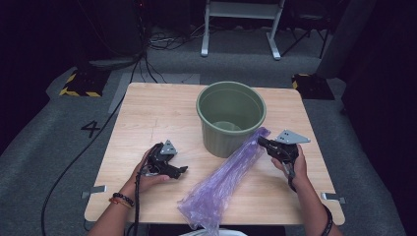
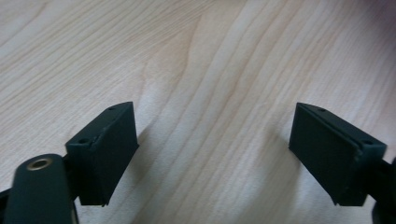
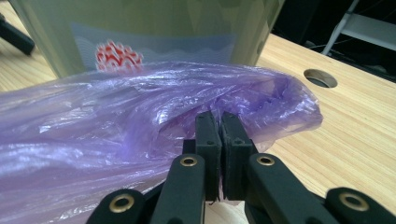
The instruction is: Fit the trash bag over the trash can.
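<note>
1. Right gripper [image 1: 262, 142] — jaws pressed together, pinching the edge of the purple bag [image 1: 223, 179] at its upper end, just beside the green bin [image 1: 231, 118].
2. Bag lies stretched across the surface [image 1: 147, 118], its far end at the near edge.
3. Left gripper [image 1: 184, 169] — jaws spread, holding nothing, low over bare wood.
4. Step judged in hand: lining the bin. Next move likely calls for the left gripper to take the opposite edge and open the bag's mouth.

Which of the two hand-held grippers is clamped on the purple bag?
The right hand-held gripper: its jaws are shut on the purple bag's end beside the green bucket. The left hand-held gripper is open over bare table.
</note>
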Motion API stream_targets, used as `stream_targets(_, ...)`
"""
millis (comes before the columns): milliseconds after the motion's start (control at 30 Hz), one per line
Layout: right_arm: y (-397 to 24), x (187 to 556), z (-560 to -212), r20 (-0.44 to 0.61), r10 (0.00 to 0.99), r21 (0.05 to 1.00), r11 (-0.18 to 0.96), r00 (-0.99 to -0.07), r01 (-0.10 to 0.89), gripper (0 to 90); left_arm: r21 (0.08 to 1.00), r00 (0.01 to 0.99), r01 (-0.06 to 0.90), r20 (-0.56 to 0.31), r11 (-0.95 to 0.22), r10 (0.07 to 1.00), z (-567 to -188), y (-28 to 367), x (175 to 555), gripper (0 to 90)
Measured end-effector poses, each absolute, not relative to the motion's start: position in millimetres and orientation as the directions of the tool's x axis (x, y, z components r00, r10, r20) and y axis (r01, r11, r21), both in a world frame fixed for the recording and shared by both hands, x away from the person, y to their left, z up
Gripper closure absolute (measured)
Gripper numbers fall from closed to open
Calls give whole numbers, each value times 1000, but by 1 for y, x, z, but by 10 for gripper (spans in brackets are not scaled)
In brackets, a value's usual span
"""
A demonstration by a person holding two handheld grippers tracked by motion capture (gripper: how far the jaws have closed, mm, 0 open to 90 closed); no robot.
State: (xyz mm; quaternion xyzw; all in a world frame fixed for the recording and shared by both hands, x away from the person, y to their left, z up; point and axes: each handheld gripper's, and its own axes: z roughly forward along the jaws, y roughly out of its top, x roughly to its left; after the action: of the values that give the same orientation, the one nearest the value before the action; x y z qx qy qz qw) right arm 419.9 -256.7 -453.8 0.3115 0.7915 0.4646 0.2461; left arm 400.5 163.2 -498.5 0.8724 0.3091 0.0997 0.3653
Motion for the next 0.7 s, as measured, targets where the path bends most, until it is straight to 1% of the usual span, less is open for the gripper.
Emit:
stream_targets(33,-255,419,-453,-110,720,887,382,-686,258,879,719,805,448,-67,-531,589,-492,158,395,165)
stream_targets(100,-254,419,-453,-113,720,886,384,-685,258,879,728,817,435,-72,-529,573,-487,154,392,164)
stream_targets(133,-253,420,-453,-114,721,886,386,-683,259,878,740,843,410,-84,-533,531,-477,144,385,158)
stream_targets(167,-253,420,-453,-114,721,886,386,-683,259,878,740,843,410,-84,-533,531,-477,144,385,157)
stream_targets(233,-252,420,-453,-120,722,884,389,-681,258,878,753,873,368,-77,-546,482,-463,125,378,158)
stream_targets(267,-252,419,-452,-121,724,884,390,-679,257,877,758,884,357,-85,-546,460,-460,118,376,158)
stream_targets(300,-252,419,-452,-121,724,884,390,-679,257,877,758,884,357,-85,-546,460,-460,118,376,158)
stream_targets(400,-251,416,-450,-133,726,888,389,-675,244,875,756,914,330,-107,-565,392,-452,90,372,158)
stream_targets(433,-251,416,-450,-133,726,888,389,-675,244,875,756,914,330,-107,-565,392,-452,90,372,159)
stream_targets(533,-251,413,-446,-143,725,892,390,-674,230,872,741,938,296,-109,-602,328,-455,66,365,170)
stream_targets(567,-251,413,-444,-135,728,897,378,-672,229,873,729,946,278,-94,-626,311,-458,60,363,169)
stream_targets(600,-251,413,-442,-131,729,902,369,-672,225,872,698,948,261,-54,-667,314,-466,48,361,168)
stream_targets(633,-250,412,-440,-128,729,905,364,-672,222,873,678,947,266,-51,-685,317,-470,44,362,176)
stream_targets(667,-250,412,-440,-128,729,905,364,-672,222,873,678,947,266,-51,-685,317,-470,44,362,181)
stream_targets(700,-248,411,-437,-142,723,907,369,-676,205,873,653,943,282,-53,-703,329,-477,41,366,184)
